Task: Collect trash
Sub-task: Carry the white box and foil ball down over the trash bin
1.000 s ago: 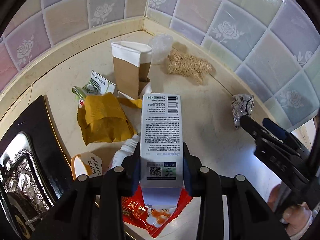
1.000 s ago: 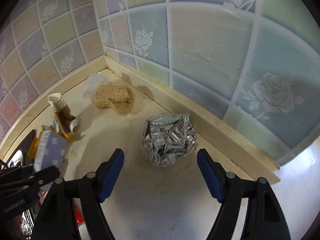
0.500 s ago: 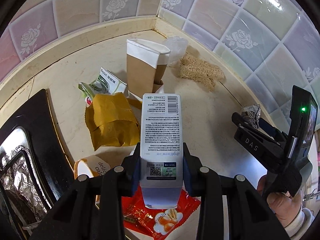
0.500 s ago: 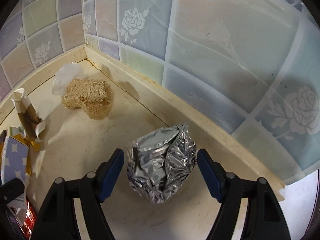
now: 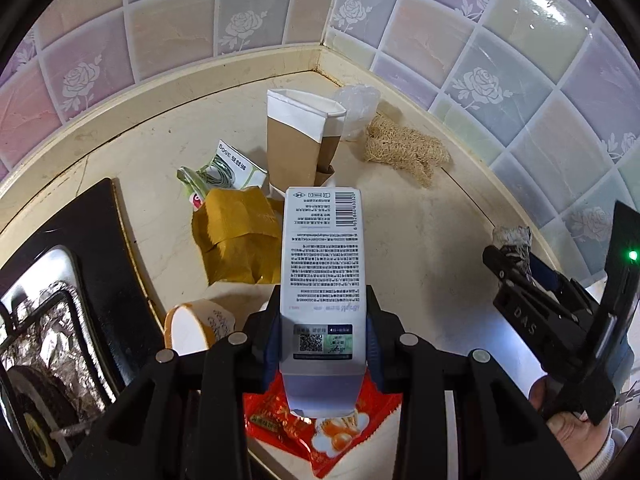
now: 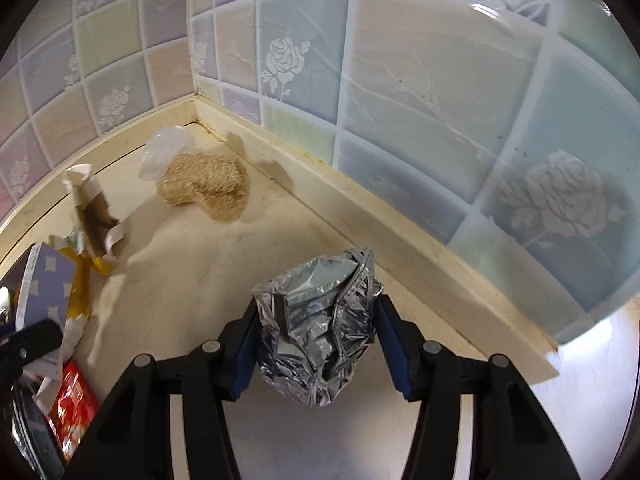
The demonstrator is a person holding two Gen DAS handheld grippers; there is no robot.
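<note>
Right wrist view: the counter (image 6: pixel 192 280) fills the lower frame, and at lower centre the foil ball (image 6: pixel 316 332) sits between the right gripper (image 6: pixel 316 344) fingers, whose jaws are closing, both blue pads at its sides. Left wrist view: the left gripper (image 5: pixel 322 336) is clamped on a box (image 5: pixel 322 264) at centre. A red wrapper (image 5: pixel 340 436) beneath is half hidden; a cake cup (image 5: pixel 192 326) is partly covered.

Home kitchen: rose-patterned wall tiles (image 6: pixel 420 92), cream countertop (image 5: pixel 420 248), foil-lined hob (image 5: pixel 44 320) at counter edge
</note>
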